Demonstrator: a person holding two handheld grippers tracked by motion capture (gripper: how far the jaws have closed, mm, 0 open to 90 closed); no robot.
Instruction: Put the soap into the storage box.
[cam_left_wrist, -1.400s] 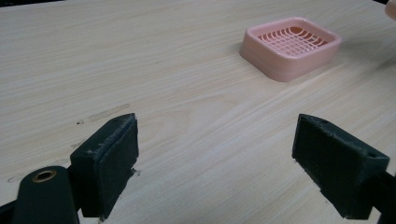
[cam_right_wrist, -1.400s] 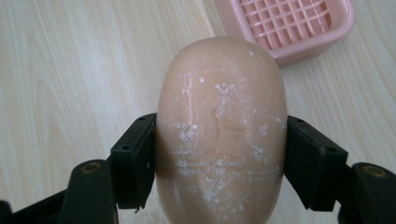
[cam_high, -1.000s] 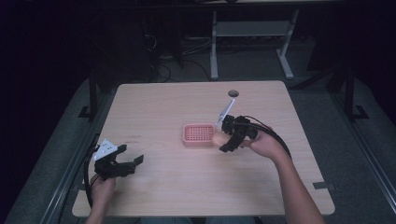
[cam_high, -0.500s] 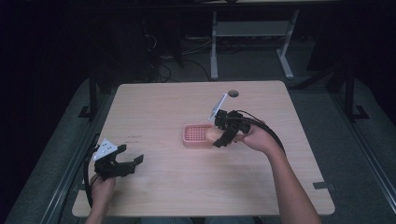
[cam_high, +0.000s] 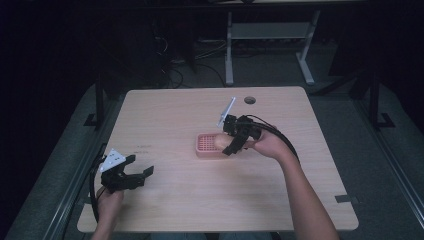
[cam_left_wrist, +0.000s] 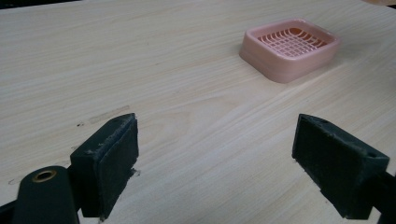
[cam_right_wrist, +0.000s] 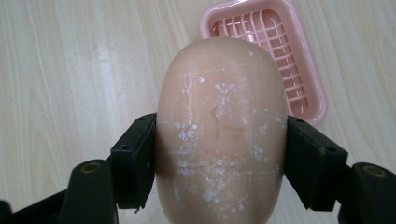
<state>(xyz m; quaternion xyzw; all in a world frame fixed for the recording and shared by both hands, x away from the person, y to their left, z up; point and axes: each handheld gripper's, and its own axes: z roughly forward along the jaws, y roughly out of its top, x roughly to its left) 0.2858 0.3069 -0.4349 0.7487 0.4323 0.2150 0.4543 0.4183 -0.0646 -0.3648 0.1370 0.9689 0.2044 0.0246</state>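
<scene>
High view: a light wooden table (cam_high: 175, 115) stood on a dark floor. A pink soap dish (cam_high: 206, 146) lay near the table's middle. The right gripper (cam_high: 231, 145), held in the person's right hand (cam_high: 267, 144), hung over the dish's right part, with a peach-coloured soap bar (cam_high: 220, 141) between its jaws. The left gripper (cam_high: 141, 171) sat near the table's front left corner, well apart from the dish, jaws spread. A round hole (cam_high: 250, 100) was noted near the far edge of the table.

Left gripper view: both black jaws were spread wide with nothing but bare tabletop (cam_left_wrist: 163, 93) between them. The soap dish (cam_left_wrist: 289, 49) lay farther off, upper right, its grid insert visible and nothing resting on the grid.

Right gripper view: the right gripper (cam_right_wrist: 219, 163) was pinching the soap bar (cam_right_wrist: 219, 130), one jaw pressed against each long side. The bar carried white flecks and scuffs. The soap dish (cam_right_wrist: 308, 88) lay on the table below and beyond the bar, partly hidden by it; whether the bar touched the dish could not be told.
</scene>
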